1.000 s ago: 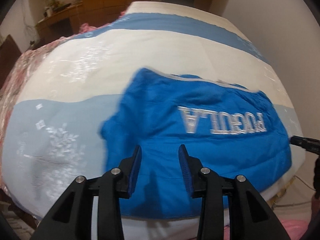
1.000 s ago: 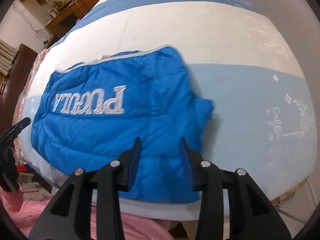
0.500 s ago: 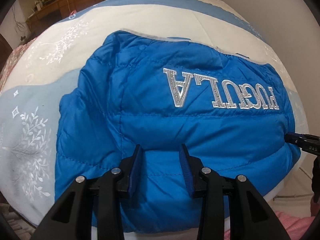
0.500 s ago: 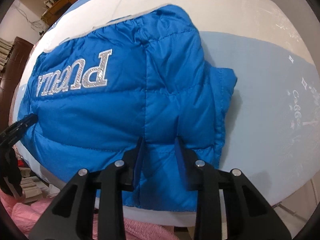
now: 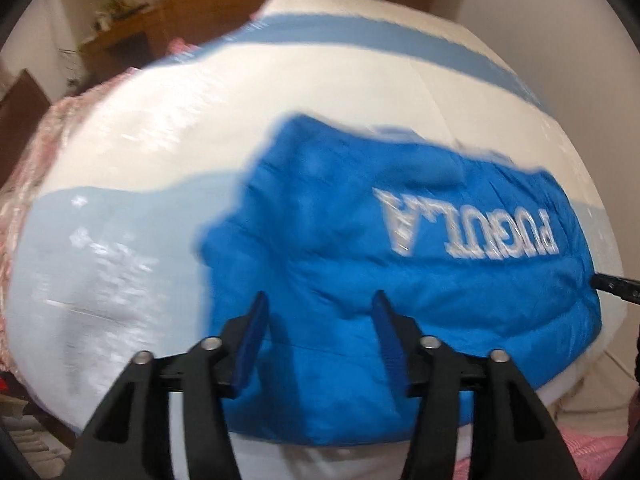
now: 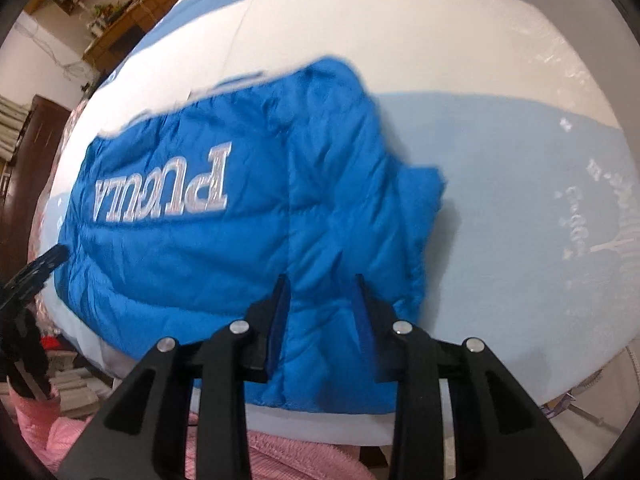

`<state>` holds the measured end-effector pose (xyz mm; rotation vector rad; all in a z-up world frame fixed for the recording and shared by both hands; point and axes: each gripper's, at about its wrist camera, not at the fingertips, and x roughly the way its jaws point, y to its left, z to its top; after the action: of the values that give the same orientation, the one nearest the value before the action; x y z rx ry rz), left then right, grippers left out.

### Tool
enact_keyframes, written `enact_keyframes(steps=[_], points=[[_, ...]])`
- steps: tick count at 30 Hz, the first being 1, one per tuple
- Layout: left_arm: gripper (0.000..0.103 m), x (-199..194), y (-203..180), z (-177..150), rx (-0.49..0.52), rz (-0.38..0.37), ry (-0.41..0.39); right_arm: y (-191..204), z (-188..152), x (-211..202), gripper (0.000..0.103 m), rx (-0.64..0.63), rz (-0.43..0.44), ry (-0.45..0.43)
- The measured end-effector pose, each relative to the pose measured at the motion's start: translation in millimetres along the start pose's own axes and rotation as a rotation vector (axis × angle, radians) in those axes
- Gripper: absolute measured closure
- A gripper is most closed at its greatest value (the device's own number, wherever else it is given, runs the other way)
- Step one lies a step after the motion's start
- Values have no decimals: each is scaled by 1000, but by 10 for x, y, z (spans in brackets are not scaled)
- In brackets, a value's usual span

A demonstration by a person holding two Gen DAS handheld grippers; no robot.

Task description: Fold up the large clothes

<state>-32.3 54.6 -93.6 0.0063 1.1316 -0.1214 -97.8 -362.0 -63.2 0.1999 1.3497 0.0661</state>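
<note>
A bright blue padded jacket point(image 5: 400, 280) with silver lettering lies folded on the bed point(image 5: 140, 152); it also shows in the right wrist view point(image 6: 240, 240). My left gripper point(image 5: 320, 308) is open and empty, its jaws spread above the jacket's near left part. My right gripper point(image 6: 320, 292) is open and empty above the jacket's near right part, close to its right fold. The left view is blurred. Each gripper's tip shows at the edge of the other's view.
The bed has a white and pale blue striped cover point(image 6: 520, 200). A pink blanket point(image 6: 280, 456) lies at the near edge. Wooden furniture point(image 5: 132, 40) stands at the back left, a white wall point(image 5: 560, 20) to the right.
Both grippers have pulled back and up from the jacket. The left jaws have spread wider. The jacket lies as it did.
</note>
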Motion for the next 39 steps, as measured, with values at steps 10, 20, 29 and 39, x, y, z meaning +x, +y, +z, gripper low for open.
enact_keyframes(steps=[10,20,29,39], points=[[36,316,878,29,-174,-127,90,-210,87,241,71,52,-50,55],[33,844,815,141,-181,-276,165,-159,171,393,71,58,-77,80],[66,932,759,187,-209,-349,178,-41,264,600,69,78,-92,93],[77,915,678,228,-205,-340,190,77,443,735,68,67,-131,109]])
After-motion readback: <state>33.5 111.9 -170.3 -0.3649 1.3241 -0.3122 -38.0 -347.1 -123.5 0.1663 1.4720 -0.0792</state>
